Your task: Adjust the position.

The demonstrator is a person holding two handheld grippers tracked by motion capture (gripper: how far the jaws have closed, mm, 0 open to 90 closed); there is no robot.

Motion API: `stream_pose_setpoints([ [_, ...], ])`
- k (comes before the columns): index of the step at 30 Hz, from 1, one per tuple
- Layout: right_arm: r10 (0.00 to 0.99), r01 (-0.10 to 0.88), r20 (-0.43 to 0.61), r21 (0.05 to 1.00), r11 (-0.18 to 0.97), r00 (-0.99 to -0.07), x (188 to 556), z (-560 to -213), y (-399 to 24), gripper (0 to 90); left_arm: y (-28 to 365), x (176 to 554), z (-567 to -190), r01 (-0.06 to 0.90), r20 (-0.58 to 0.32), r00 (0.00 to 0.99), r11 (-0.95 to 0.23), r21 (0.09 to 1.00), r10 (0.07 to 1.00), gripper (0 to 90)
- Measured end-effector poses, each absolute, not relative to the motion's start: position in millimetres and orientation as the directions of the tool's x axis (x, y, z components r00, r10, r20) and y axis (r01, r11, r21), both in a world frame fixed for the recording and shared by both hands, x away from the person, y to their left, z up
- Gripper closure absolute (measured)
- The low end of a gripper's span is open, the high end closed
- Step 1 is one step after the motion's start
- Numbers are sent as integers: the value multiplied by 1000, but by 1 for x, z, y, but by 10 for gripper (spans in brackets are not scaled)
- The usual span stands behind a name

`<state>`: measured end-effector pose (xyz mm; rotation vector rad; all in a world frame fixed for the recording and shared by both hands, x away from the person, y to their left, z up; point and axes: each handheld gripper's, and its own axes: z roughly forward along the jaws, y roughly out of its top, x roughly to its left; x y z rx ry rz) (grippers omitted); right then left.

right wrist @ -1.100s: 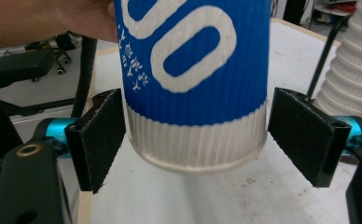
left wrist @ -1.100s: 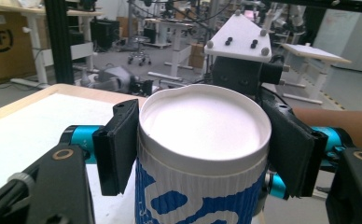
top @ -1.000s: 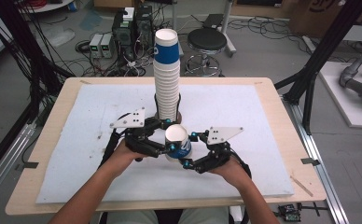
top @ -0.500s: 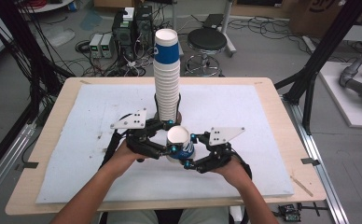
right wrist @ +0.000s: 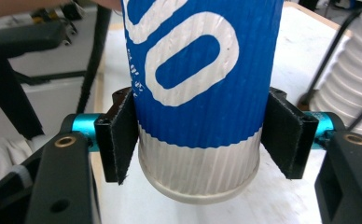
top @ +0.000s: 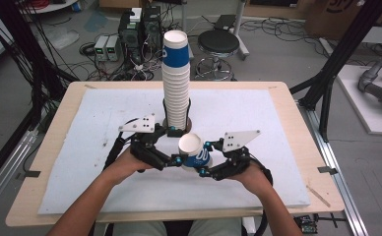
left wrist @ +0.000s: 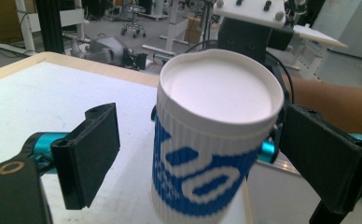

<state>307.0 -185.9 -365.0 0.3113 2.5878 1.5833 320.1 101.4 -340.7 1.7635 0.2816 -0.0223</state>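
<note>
blue-and-white ribbed cup (top: 195, 151), black fingers (right wrist: 118, 140)

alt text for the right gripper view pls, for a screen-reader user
A blue-and-white ribbed paper cup is clamped near its base between the right gripper's two black pads, above the white table mat. At the right edge stands a stack of white cups.

Grey floor (top: 287, 54) strewn with cables; a black stool (top: 219, 43) — perhaps power supplies (top: 106, 47) beside it.

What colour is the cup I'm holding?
The cup is white ribbed paper with a blue band carrying white lettering; the base stays white. Best seen in the right gripper view.
</note>
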Motion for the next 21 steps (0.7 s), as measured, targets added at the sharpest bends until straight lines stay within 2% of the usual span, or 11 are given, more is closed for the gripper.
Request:
stream_pose_setpoints([
  [8,223,120,-11,817,564,-975,311,-353,-188,337,109,321,-336,196,-155,969,-224,955,190,125],
  [16,169,63,-83,703,709,-982,315,-342,-173,336,99,322,-333,195,-146,975,-322,926,169,126],
  [21,132,41,-89,658,752,-987,315,-335,-164,334,92,323,-332,195,-149,976,-344,918,157,128],
])
